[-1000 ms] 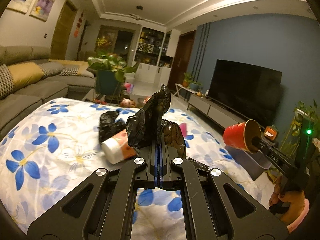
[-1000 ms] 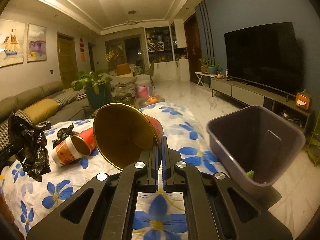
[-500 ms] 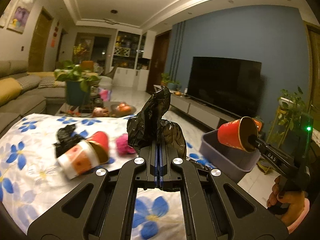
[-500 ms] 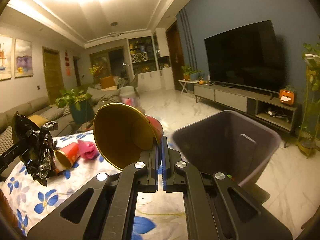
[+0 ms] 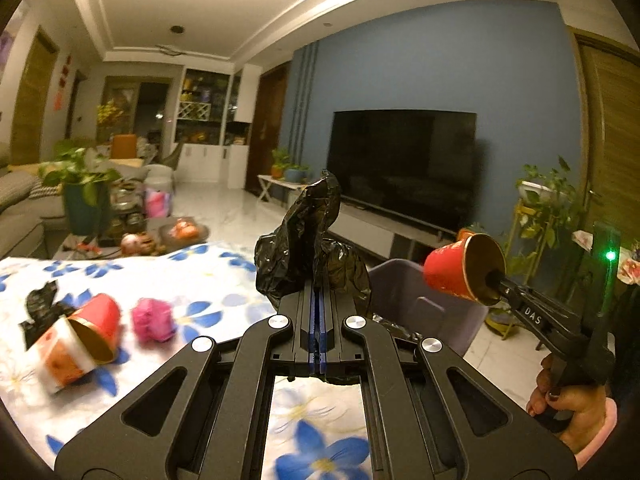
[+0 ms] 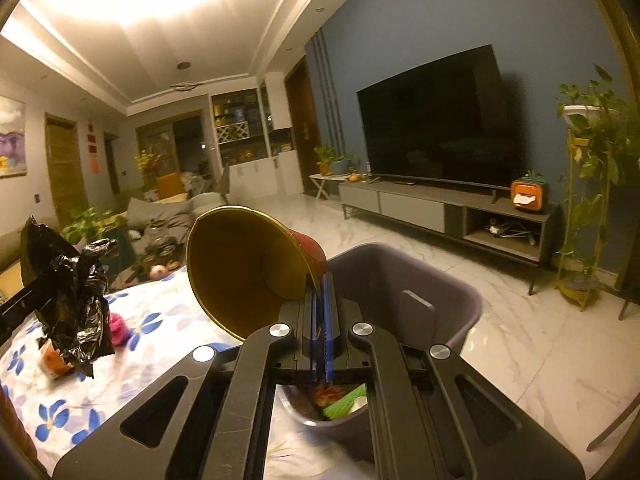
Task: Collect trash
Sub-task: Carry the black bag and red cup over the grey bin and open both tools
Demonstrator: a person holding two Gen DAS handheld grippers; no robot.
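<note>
While both claws carry trash toward the bin, entry reads as follows.

Item 1, left claw (image 5: 317,280): jaws fully closed, pinching crumpled black plastic bag (image 5: 312,248). Bag stands up above the fingertips, off the worktop (image 5: 208,280), near the bin edge in left wrist view.

Item 2, right claw (image 6: 320,280): jaws closed flat on the rim of red paper cup (image 6: 248,268), gold lining facing the cam. Cup held clear of everything, open mouth tilted back; in right wrist view it sits over the near rim of the bin.

Item 3, purple bin (image 6: 460,292): on the floor just beside the worktop; some green and reddish scraps visible at the bottom.

Item 4, still on the floral cloth: second red cup w/ white wrapper (image 5: 76,336), pink crumpled wad (image 5: 154,320), small black plastic scrap (image 5: 40,304). All near each other, well apart from the bin.

Step in hand (judged): transport/drop phase; two pcs lifted, neither released yet.

Next move calls for: right claw further over the bin opening, then jaws apart so the cup falls inside; left claw likewise w/ bag. Bag is light and clingy, may stick to a finger pad, so open wide. Approx. three pcs remain for pickup after.
</note>
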